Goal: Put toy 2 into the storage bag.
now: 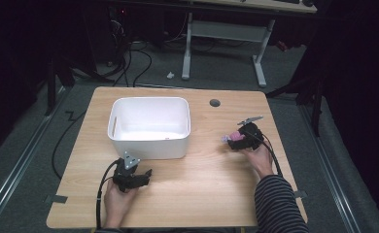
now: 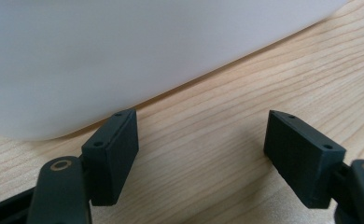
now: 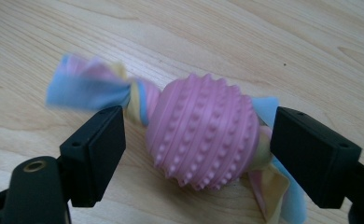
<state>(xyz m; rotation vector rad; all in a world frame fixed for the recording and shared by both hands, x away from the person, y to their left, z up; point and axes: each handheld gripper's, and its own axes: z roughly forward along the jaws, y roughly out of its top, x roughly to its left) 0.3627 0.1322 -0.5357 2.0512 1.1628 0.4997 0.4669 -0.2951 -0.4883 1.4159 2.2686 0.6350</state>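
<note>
Right gripper: open, 2 jaws either side of the pink ball toy, not pressing it
Ball toy: on the table, right of frame centre
Left gripper: open, empty, just before the white bin

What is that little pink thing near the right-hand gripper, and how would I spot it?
Start at the white bin on the wooden table, then look right. Between the right gripper's open jaws lies a pink ball, knobbly and ridged, with pastel cloth strips trailing from both ends.

Overhead table view; two close claw-mounted views
</note>
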